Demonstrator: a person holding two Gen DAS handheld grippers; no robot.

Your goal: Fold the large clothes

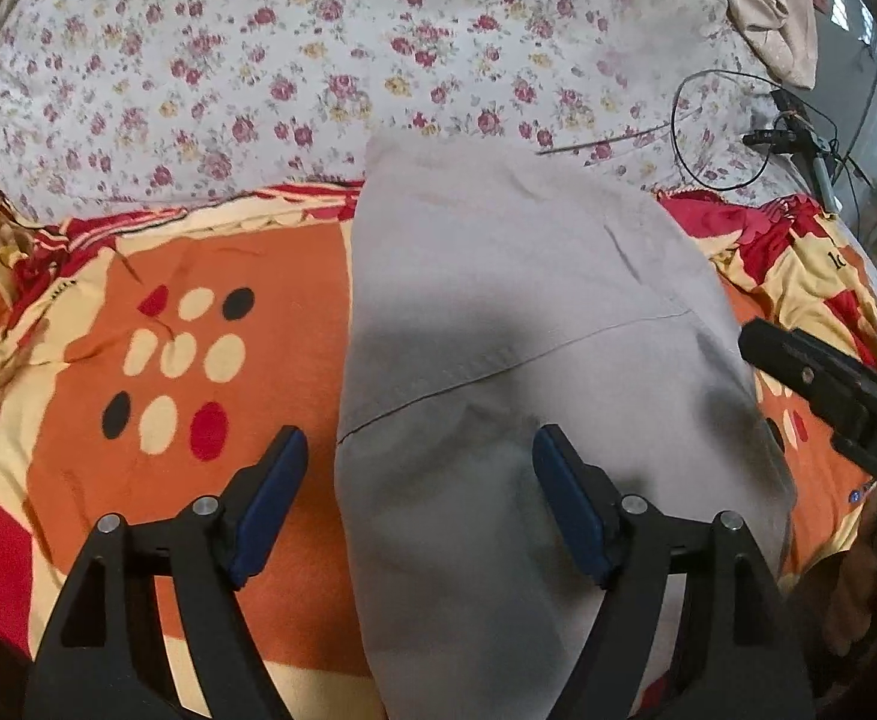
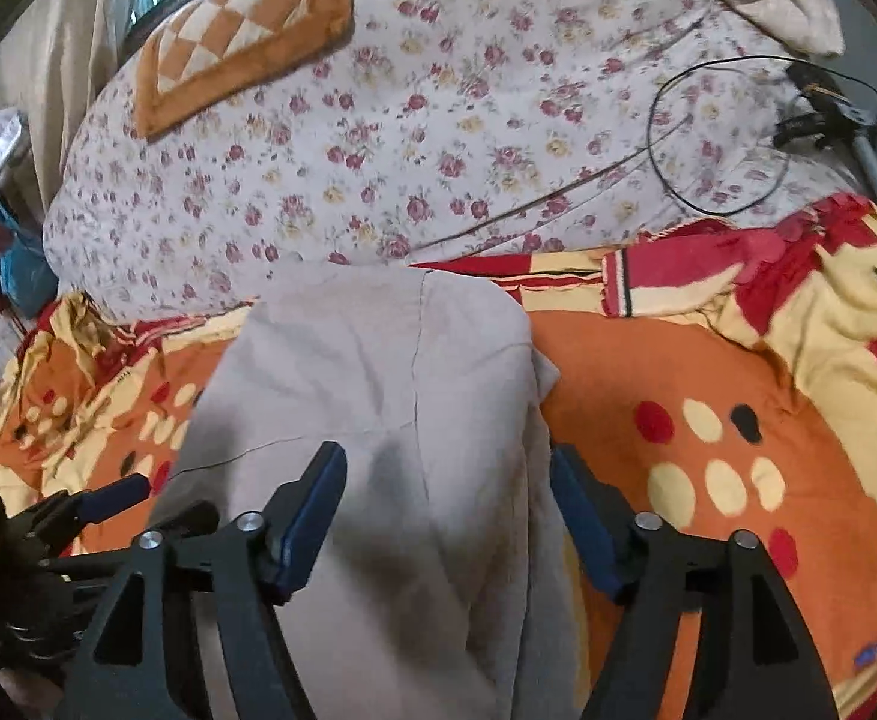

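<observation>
Now grey garment (image 1: 498, 312) on bedspread (image 1: 198, 252), beneath both open claws

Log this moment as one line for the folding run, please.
stage: fold laid | grey garment: folded, flat on orange bedspread | left gripper: open, empty | right gripper: open, empty

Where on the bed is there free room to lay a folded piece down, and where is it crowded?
Free: the orange dotted sheet right of the grey garment, and its stretch left of the garment. The floral sheet beyond is largely bare. Crowded: the far right, with black cable and a small device; the checkered cushion fills the far left.
</observation>
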